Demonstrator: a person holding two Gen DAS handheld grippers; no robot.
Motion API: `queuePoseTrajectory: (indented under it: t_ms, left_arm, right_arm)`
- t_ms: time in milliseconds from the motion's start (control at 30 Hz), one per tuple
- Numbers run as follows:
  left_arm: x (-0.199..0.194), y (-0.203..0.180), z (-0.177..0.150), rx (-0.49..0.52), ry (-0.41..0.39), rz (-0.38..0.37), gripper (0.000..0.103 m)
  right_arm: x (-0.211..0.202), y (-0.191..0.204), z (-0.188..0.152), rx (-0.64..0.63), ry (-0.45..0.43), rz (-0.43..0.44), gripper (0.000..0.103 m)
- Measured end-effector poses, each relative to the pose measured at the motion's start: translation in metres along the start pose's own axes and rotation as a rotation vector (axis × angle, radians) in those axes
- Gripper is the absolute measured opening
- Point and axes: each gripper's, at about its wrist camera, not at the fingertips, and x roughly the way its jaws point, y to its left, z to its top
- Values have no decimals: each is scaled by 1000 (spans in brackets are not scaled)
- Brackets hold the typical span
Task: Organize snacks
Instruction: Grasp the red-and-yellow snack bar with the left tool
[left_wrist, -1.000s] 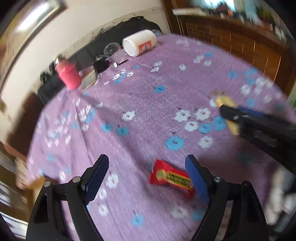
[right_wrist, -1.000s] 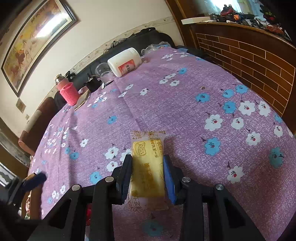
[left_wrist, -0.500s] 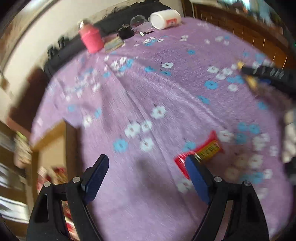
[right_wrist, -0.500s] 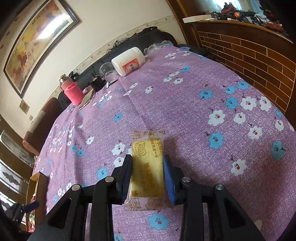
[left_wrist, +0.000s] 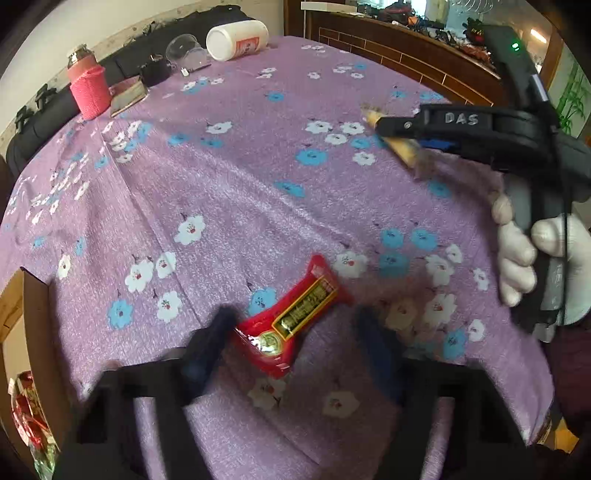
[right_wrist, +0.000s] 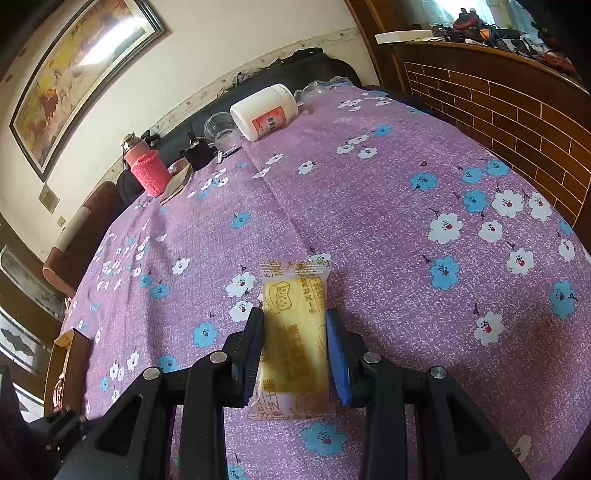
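Observation:
A red snack packet (left_wrist: 291, 317) lies flat on the purple flowered tablecloth (left_wrist: 236, 177). My left gripper (left_wrist: 295, 332) is open and low over it, its blurred jaws on either side of the packet's near end. My right gripper (right_wrist: 295, 347) is shut on a yellow biscuit packet (right_wrist: 295, 332) and holds it above the cloth. In the left wrist view the right gripper (left_wrist: 384, 129) shows at the upper right with the yellow packet (left_wrist: 402, 151) sticking out of it.
At the table's far edge stand a pink-sleeved bottle (left_wrist: 88, 88), a small book (left_wrist: 127, 98), a clear cup (left_wrist: 183, 48) and a white jar on its side (left_wrist: 236, 38). A brick-faced counter (right_wrist: 517, 103) runs along the right. A cardboard box edge (left_wrist: 33, 325) holds snacks at the left.
My left gripper has swung back over the red packet and come down around it, its jaws narrower. My right gripper has barely moved and still holds the yellow packet.

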Motion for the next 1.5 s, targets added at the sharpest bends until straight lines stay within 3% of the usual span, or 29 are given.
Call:
queuePoseTrajectory:
  t_ms: [33, 200, 333, 433, 500, 533, 667, 867, 967, 1133, 1200, 1233, 1267, 1333, 1500]
  left_arm:
    - [-4, -3, -1, -4, 4, -21, 30]
    - [-11, -12, -9, -9, -17, -35, 32]
    - [-5, -20, -7, -15, -40, -17, 60]
    - [3, -30, -5, 18, -55, 12, 60]
    - [2, -32, -4, 17, -60, -4, 42]
    - [0, -33, -4, 10, -66, -4, 21]
    - [-4, -28, -8, -46, -79, -20, 20]
    - [-20, -17, -18, -128, -126, -48, 17]
    - [-30, -10, -26, -169, -153, -68, 8]
    - [-43, 5, -43, -231, -178, -88, 7]
    - [-49, 10, -52, -245, -187, -91, 11]
    - [-51, 11, -54, -243, -193, -102, 27]
    - [-53, 12, -56, -237, -198, -109, 52]
    - [-57, 10, -57, -222, -222, -87, 72]
    - [-42, -13, -37, -143, -208, -68, 73]
  right_arm:
    - [1, 0, 0, -1, 2, 1, 35]
    - [2, 3, 0, -11, 12, 8, 31]
    - [4, 5, -1, -19, 19, 4, 31]
    - [4, 6, -1, -26, 21, 1, 31]
    - [5, 5, -1, -20, 23, 5, 34]
    - [5, 4, 0, -15, 24, 13, 36]
    - [5, 11, -1, -47, 29, 17, 53]
    - [8, 31, -9, -189, 38, -69, 53]
    - [9, 37, -13, -244, 37, -121, 34]
    - [4, 32, -13, -219, 14, -118, 34]
    - [-1, 26, -13, -186, 3, -104, 34]
    - [-4, 24, -14, -173, 5, -98, 34]
    - [-7, 23, -16, -164, 4, -93, 34]
    - [-16, 20, -20, -144, 2, -76, 34]
    - [-36, 23, -31, -130, 7, -26, 34]
